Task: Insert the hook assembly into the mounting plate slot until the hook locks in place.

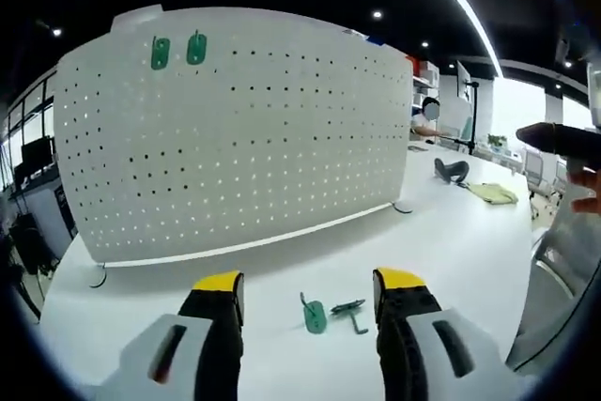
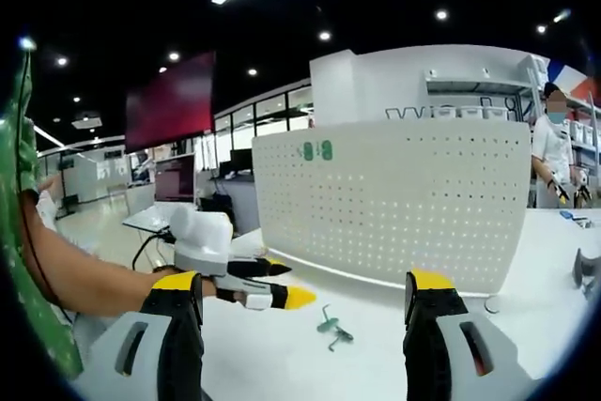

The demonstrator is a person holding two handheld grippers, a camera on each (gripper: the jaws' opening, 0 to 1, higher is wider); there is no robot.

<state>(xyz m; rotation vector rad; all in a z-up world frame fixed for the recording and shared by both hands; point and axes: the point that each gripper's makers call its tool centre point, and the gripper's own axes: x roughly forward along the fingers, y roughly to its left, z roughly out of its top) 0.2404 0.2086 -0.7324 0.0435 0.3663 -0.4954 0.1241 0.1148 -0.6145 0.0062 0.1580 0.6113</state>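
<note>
Nearest, in the left gripper view: your left gripper (image 1: 308, 290), fingers released and spread wide, black with yellow tips, hovering low over the white tabletop (image 1: 470, 251). Nothing sits between the fingers.

Just beyond those tips, lying flat on the tabletop: two green hook assemblies, one (image 1: 315, 315) with a rounded plate, the other (image 1: 349, 308) a thinner bent piece beside it. They lie close together; whether they touch cannot be told.

Nearest, in the right gripper view: your right gripper (image 2: 305, 293), fingers likewise released and wide apart, holding nothing, raised above the tabletop (image 2: 282, 354). Your left gripper (image 2: 272, 285) enters this view from the left, held out on a bare forearm, its yellow-tipped fingers pointing toward the hook assemblies (image 2: 331, 327), which are small here and hard to separate.

Middle distance: a white pegboard mounting plate (image 1: 235, 129), standing upright on the tabletop on small feet. Two green hooks (image 1: 178, 50) are already seated side by side near its upper left. The same plate (image 2: 394, 204) and hooks (image 2: 316, 150) appear in the right gripper view.

Far right of the tabletop: a dark curved object (image 1: 451, 170) and a yellowish cloth (image 1: 493, 193), details unclear.

Background: a person (image 2: 549, 152) standing behind the plate, partly cut off; a dark red wall screen (image 2: 169, 100); desks with monitors, blurred.
</note>
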